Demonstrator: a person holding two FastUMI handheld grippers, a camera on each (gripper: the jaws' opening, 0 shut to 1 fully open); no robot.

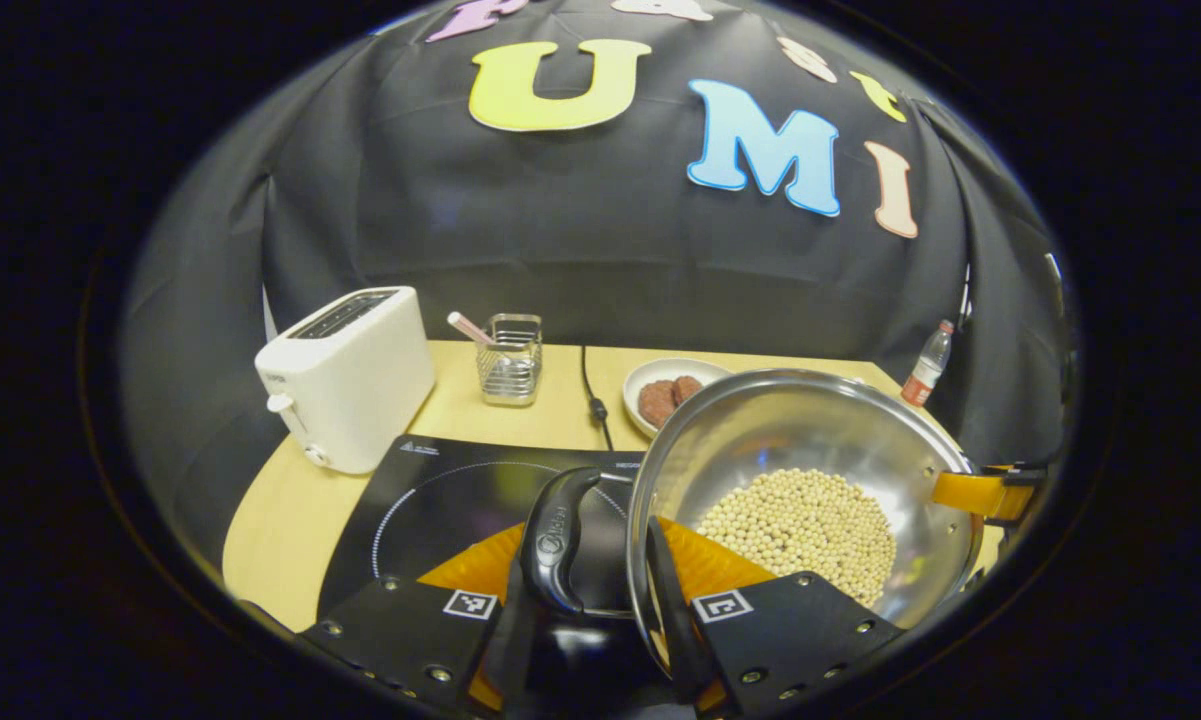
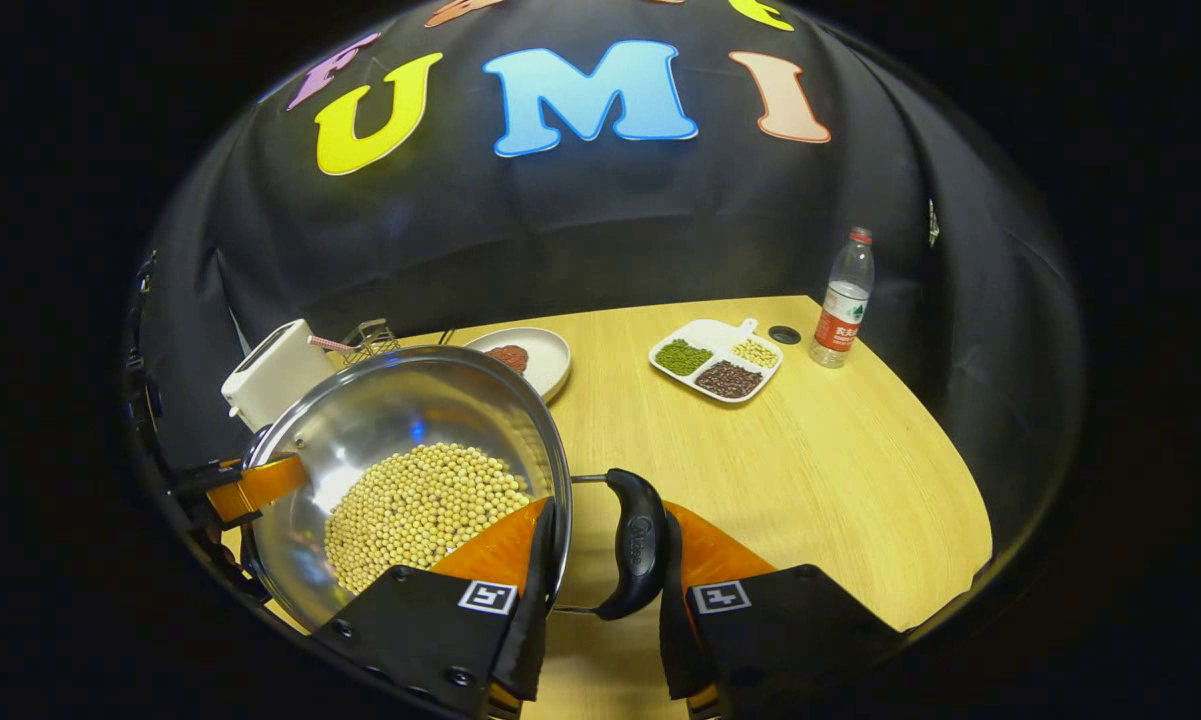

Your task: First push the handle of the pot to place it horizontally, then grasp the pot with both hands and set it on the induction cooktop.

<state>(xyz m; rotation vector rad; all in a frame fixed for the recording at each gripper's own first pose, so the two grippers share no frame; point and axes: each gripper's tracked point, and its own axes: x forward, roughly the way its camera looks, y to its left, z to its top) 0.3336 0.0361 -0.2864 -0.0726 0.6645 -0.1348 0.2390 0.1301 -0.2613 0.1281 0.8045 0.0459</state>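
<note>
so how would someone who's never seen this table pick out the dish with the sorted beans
Start at the light wooden table and look to its far side, where a clear plastic water bottle with a red label stands. Just left of the bottle lies the white divided dish with a small handle tab. Unlike the round white plate further left, it has three compartments holding green, dark red and pale beans.
</note>
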